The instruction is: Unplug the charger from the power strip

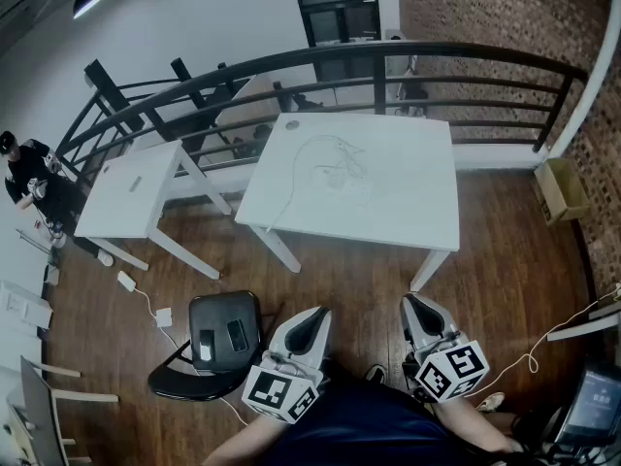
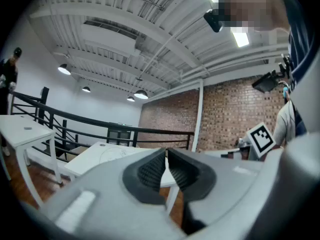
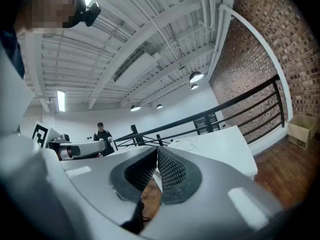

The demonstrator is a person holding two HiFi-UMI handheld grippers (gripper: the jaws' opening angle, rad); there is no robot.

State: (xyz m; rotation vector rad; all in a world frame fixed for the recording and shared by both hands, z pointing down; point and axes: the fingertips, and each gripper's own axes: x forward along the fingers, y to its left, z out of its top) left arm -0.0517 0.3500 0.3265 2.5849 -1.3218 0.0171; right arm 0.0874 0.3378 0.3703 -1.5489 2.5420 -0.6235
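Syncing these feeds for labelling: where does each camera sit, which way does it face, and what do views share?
Head view: on the person's head, steeply down at the wooden floor and white table; left gripper, right gripper and torso at the bottom.
Left gripper view: on the left gripper, along its shut jaws toward table and brick wall; right gripper's marker cube at right.
Right gripper view: on the right gripper, along its shut jaws toward the table; left gripper at left.
Shared: table and black railing.

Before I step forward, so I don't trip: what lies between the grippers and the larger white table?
In the head view, only bare wooden floor separates the left gripper and right gripper from the white table. A black chair stands further left.
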